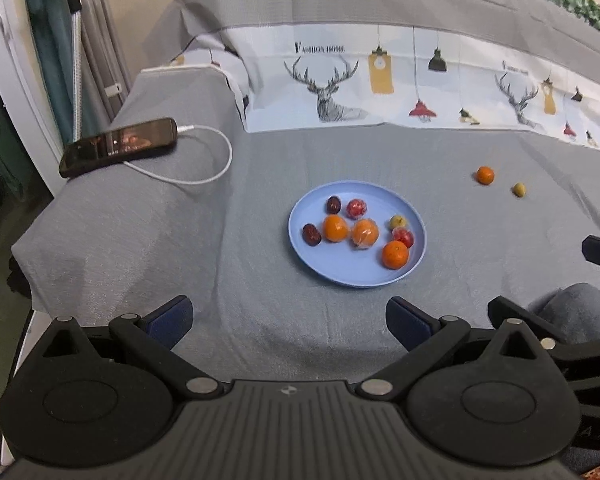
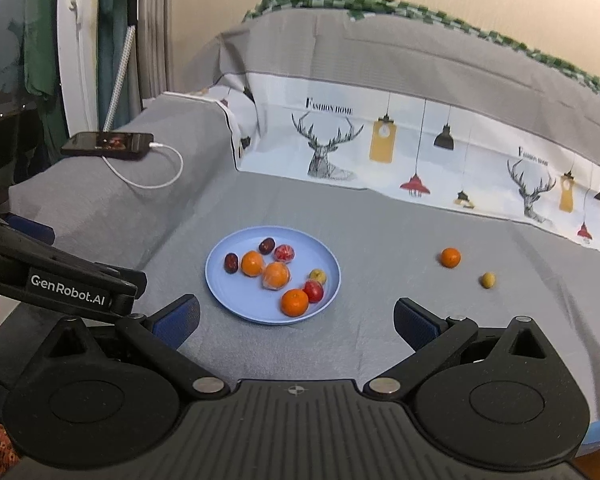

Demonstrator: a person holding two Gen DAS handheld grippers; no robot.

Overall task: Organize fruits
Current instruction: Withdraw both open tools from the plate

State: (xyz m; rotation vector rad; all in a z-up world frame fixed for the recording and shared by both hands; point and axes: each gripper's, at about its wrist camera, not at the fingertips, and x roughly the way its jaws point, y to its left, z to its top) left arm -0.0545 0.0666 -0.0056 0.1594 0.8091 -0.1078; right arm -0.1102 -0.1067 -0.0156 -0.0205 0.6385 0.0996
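Observation:
A light blue plate (image 1: pixel 320 268) (image 2: pixel 228 296) rests on the grey sofa cover and holds several fruits: oranges (image 1: pixel 335 228) (image 2: pixel 294 302), dark red dates (image 1: pixel 311 235), small red apples and a yellow-green fruit (image 1: pixel 398 222). A loose orange (image 1: pixel 485 175) (image 2: pixel 450 257) and a small yellow-green fruit (image 1: pixel 519 189) (image 2: pixel 488 280) lie on the cover to the plate's right. My left gripper (image 1: pixel 288 320) is open and empty, held back from the plate. My right gripper (image 2: pixel 296 322) is wide open with nothing between its fingers, also short of the plate.
A black phone (image 1: pixel 118 146) (image 2: pixel 108 144) with a white charging cable (image 1: pixel 204 160) lies on the sofa's left armrest. A deer-print cloth (image 1: pixel 380 80) covers the backrest. The left gripper's body (image 2: pixel 60 280) crosses the right view's left edge. A knee (image 1: pixel 576 312) shows at right.

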